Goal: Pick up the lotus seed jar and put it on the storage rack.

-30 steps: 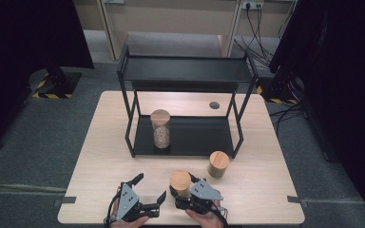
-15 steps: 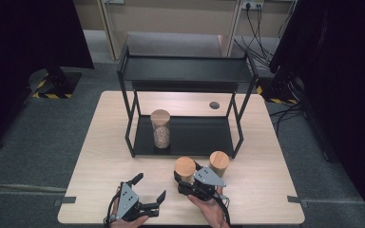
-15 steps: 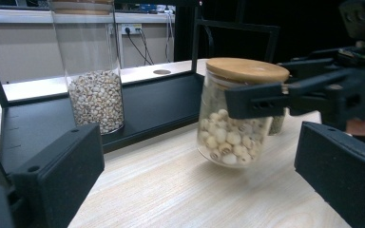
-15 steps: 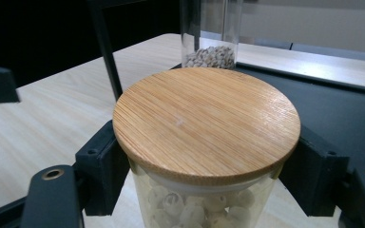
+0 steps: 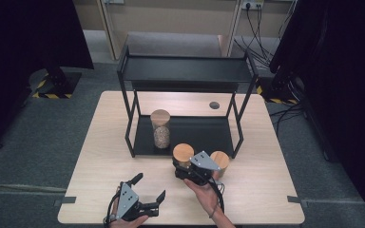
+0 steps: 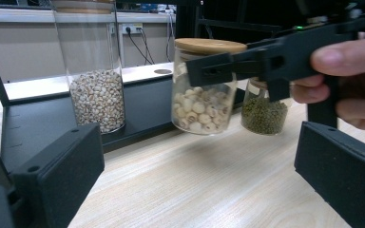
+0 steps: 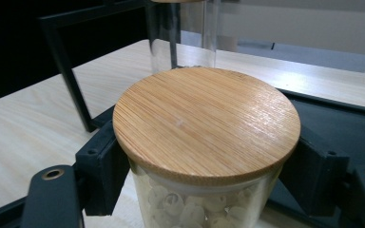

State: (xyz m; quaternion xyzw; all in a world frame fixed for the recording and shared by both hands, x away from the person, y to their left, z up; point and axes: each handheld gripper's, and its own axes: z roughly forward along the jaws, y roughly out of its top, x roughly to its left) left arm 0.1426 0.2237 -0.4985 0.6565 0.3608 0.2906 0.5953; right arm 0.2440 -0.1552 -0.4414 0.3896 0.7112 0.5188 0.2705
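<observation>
Underneath, pale wooden table (image 5: 104, 156) on grey carpet (image 5: 33, 142).

The jar of white seeds (image 7: 190, 209) has smooth, clear glass walls and a bamboo lid (image 7: 206, 121) with fine straight grain and a soft sheen. The right hand-held gripper (image 5: 186, 167) is matt black plastic with a grey plate on top. The bench (image 5: 266, 190) is pale wood-grain laminate, smooth and faintly glossy. The shelf rack (image 5: 185, 71) is matt black metal. The floor (image 5: 43, 142) looks like rough grey carpet.

Three lidded jars (image 5: 183, 153), one black shelf (image 5: 185, 71), two grippers (image 5: 148, 194).
</observation>
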